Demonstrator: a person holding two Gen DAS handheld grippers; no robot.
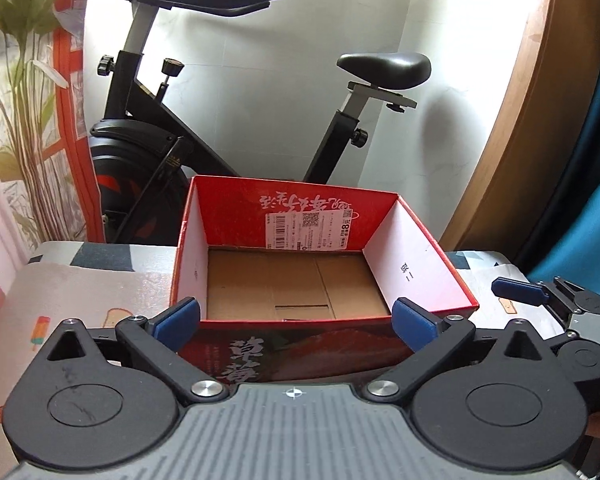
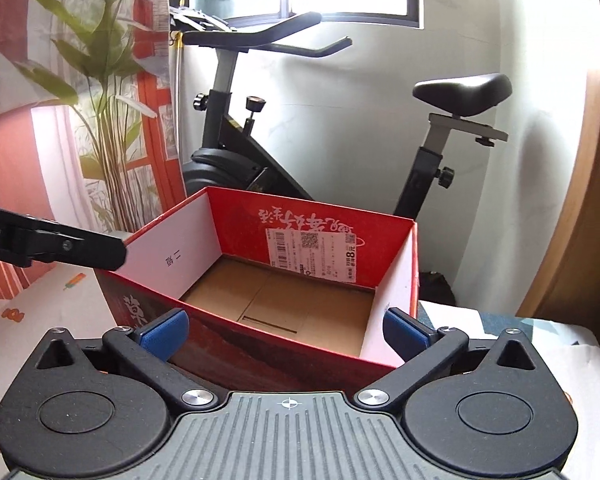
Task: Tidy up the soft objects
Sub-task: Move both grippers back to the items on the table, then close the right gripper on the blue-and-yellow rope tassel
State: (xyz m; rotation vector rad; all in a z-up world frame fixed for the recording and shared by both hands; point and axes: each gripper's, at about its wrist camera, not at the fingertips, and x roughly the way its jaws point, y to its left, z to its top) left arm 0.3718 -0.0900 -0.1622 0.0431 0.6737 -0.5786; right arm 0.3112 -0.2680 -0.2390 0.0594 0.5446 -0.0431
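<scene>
While no soft object shows in either view, both grippers face one open red box [image 1: 420,240] sitting on a patterned cloth surface [image 1: 80,292]; step in hand reads as the very start or a pause between loads, since the box's brown cardboard floor is bare; where the soft things lie cannot be told from these frames.

Left gripper [image 1: 296,320]: jaws spread wide, blue pads [image 1: 178,318] level with the near wall of the box, nothing held between them. Right gripper [image 2: 286,332]: likewise spread wide, pads [image 2: 164,334] close to the near corner of the box, nothing gripped; touching or just short of the cardboard, cannot tell. Part of the right gripper shows at the right edge of the left wrist view; a black arm of the left tool crosses the left edge of the right wrist view.

Next move, as a judgement: turn one gripper away from the box to find a soft item, close lightly on it so the fabric bunches without slipping, carry it over the rim, release inside.

Count: box, one; grippers, two; shipping label [image 2: 312,256] on the far inner wall, one; exercise bike [image 1: 160,120] behind, one; soft objects in view, none.
</scene>
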